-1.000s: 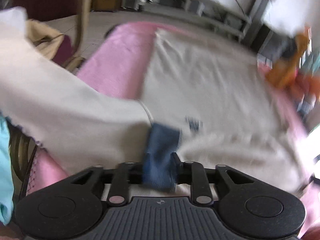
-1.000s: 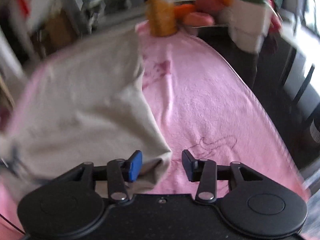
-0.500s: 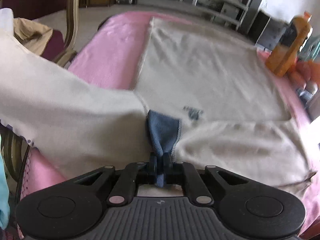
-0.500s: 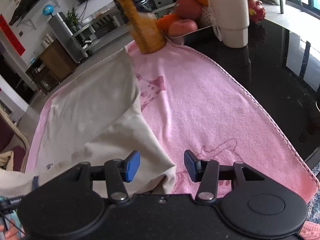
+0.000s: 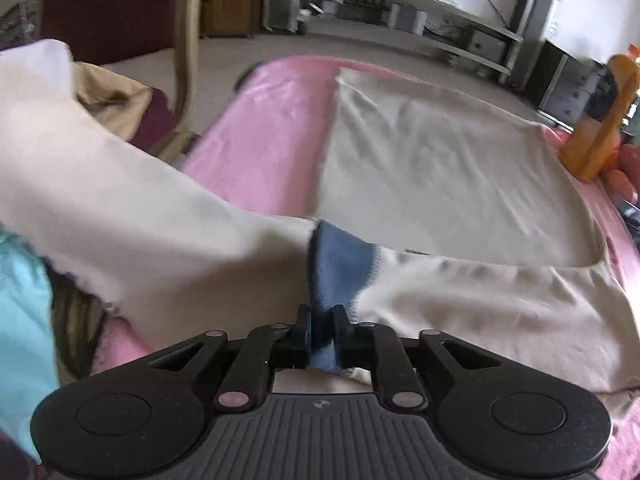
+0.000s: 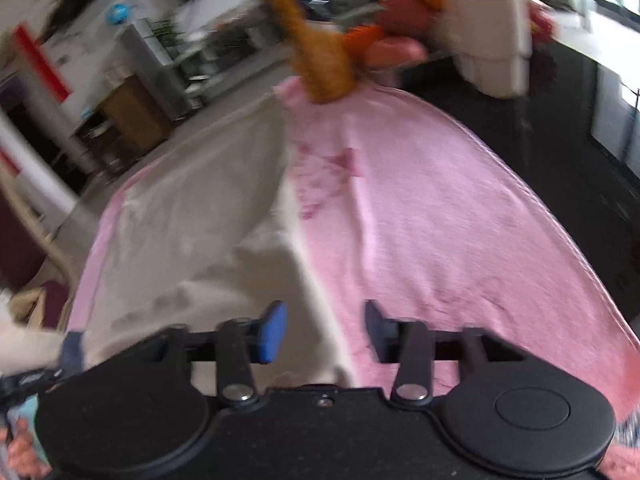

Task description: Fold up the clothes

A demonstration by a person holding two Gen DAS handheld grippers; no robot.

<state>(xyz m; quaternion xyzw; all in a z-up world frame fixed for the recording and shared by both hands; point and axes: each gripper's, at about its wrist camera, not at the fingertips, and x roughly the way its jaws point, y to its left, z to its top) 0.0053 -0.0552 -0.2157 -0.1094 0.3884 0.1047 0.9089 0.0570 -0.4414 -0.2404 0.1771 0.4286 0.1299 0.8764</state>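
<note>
The left gripper point(image 5: 321, 330) has its jaws clenched on the blue collar point(image 5: 338, 264) of one beige shirt point(image 5: 440, 168); the right gripper point(image 6: 325, 330) is released. The shirt lies on one pink towel point(image 6: 440, 220), hem toward 12 o'clock, one orange bottle point(image 5: 600, 120) at 2.

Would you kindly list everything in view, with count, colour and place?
garment: one, beige with a blue collar, spread on the towel, collar end lifted
towel: one, pink, covering the table
bottle: one, orange, at the far edge of the towel
cup: one, white, on the dark tabletop beyond the towel
fruit: several, red and orange, beside the cup
chair: one, maroon, left of the table
left gripper: black, fingers shut on the collar
right gripper: black, blue-padded fingers open over the garment's edge
</note>
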